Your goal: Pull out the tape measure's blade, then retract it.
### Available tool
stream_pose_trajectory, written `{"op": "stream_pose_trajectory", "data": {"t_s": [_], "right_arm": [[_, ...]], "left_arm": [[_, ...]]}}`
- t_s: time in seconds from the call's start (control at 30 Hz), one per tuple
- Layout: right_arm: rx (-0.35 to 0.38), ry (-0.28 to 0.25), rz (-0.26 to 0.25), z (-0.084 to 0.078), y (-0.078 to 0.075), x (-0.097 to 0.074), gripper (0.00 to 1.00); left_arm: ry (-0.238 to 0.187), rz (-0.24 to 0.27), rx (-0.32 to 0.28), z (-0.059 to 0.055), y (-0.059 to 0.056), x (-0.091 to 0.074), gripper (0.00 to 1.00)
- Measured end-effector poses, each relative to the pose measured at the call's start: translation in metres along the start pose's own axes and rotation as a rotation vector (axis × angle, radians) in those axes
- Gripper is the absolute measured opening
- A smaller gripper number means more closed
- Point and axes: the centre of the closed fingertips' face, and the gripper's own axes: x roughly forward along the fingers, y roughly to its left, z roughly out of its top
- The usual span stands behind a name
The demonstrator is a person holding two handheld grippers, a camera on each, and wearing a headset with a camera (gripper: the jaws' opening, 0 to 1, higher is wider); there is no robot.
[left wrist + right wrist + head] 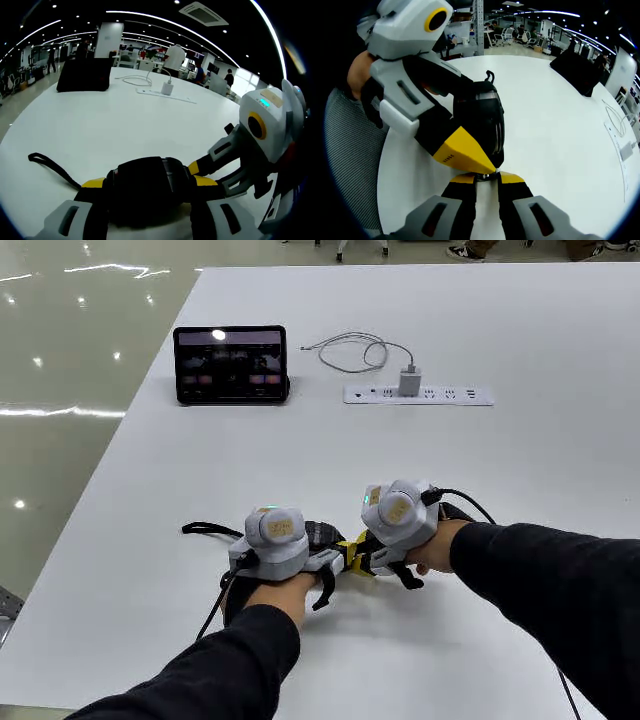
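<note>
White tabletop [480, 470], near its front edge: the left gripper [149, 181] is clamped around a black round plastic tape measure [145, 197]. The right gripper [486, 181], jaws nearly together, seems to pinch its blade tip [485, 174]. Pull straight and steadily, keeping the tape measure pinned.

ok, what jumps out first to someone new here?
Both grippers meet at the table's near edge: the left gripper clamps the black tape measure, and the right gripper pinches at its blade mouth. Beyond them, a dark tablet stands far left, a power strip beside it.
</note>
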Motion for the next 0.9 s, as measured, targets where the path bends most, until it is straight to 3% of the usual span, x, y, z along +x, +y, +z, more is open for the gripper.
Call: {"op": "stream_pose_trajectory", "data": {"t_s": [0.47,0.57,0.67,0.73,0.9], "right_arm": [[-0.021,0.009,-0.013,0.001,0.001,0.000,0.13],[-0.028,0.007,-0.013,0.001,0.001,-0.001,0.14],[0.025,-0.035,0.016,0.009,0.006,-0.002,0.27],[-0.004,-0.033,0.020,0.010,0.007,-0.001,0.38],[0.003,-0.028,0.033,0.010,0.013,0.001,0.46]], "left_arm": [[0.004,-0.005,0.009,0.000,-0.001,-0.001,0.63],[-0.008,-0.006,0.036,0.002,0.000,-0.001,0.65],[0.001,0.001,0.016,0.003,0.003,-0.002,0.69],[0.003,0.005,0.015,0.003,0.005,-0.002,0.73],[-0.016,0.010,0.009,0.005,0.006,-0.003,0.86]]}}
